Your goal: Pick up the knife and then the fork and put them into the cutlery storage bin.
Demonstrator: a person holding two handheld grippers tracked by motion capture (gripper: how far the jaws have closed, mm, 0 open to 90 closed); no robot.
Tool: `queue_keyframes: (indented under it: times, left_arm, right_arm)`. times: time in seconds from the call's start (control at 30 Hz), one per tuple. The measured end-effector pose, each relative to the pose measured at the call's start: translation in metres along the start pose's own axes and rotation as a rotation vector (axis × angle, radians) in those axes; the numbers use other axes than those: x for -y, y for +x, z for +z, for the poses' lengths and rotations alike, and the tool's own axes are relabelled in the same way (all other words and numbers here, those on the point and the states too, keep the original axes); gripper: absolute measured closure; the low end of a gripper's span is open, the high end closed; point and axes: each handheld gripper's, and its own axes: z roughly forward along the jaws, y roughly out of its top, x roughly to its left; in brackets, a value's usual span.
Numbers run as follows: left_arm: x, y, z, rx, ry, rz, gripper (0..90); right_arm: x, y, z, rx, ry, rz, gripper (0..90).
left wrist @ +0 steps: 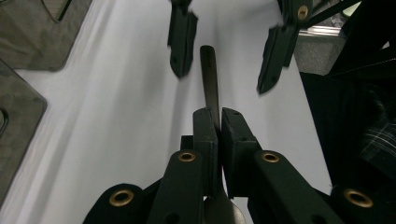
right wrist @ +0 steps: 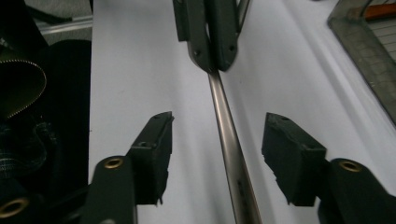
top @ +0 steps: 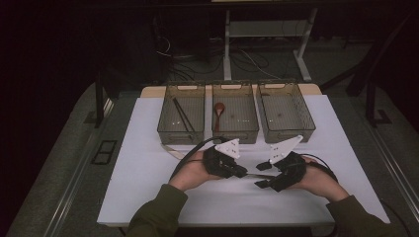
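A thin metal utensil lies level just above the white table top, and my left gripper is shut on its shaft. A rounded metal end shows behind those jaws at the bottom of the left gripper view. Its long handle runs straight between the two jaws of my right gripper, which stand apart on either side without touching it. In the high view the left gripper and right gripper face each other tip to tip near the table's middle front, with the utensil bridging them.
Three clear trays stand in a row at the back of the white mat: the left tray holds dark sticks, the middle tray a wooden spoon, and the right tray nothing that I can make out.
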Motion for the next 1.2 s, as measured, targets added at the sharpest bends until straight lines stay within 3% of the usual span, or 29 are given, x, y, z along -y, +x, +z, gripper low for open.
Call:
queue_keyframes:
  times: [0.2,0.3,0.5,0.6,0.8,0.97,1.03,1.1,1.2]
  left_arm:
    - [-0.001,-0.002,0.004,0.007,0.017,0.000,84.2]
    - [-0.002,-0.002,0.004,0.005,0.025,0.021,84.2]
    - [-0.004,-0.005,0.004,0.002,0.030,0.032,84.2]
    - [-0.005,-0.006,0.003,0.002,0.034,0.039,84.2]
    - [-0.004,-0.007,0.005,0.028,0.053,0.056,84.0]
    - [-0.002,-0.006,0.007,0.039,0.065,0.055,82.7]
    - [-0.001,-0.004,0.004,0.030,0.046,0.025,73.3]
    - [0.002,-0.003,-0.003,-0.005,0.017,-0.002,64.8]
    - [0.008,-0.001,-0.017,-0.034,-0.061,-0.069,51.6]
  right_arm:
    - [-0.006,-0.006,0.014,-0.036,0.057,-0.029,54.6]
    - [-0.010,-0.006,0.020,-0.061,0.079,-0.038,60.7]
    - [-0.017,-0.005,0.029,-0.071,0.114,-0.032,71.8]
    - [-0.019,-0.004,0.031,-0.060,0.116,-0.062,77.8]
    - [-0.018,0.000,0.035,-0.076,0.121,-0.103,80.9]
    - [-0.016,0.001,0.040,-0.099,0.115,-0.081,81.4]
    - [-0.014,0.000,0.040,-0.106,0.113,-0.061,81.7]
    - [-0.012,-0.003,0.039,-0.097,0.110,-0.046,81.8]
    - [-0.006,-0.010,0.035,-0.081,0.103,-0.012,81.8]
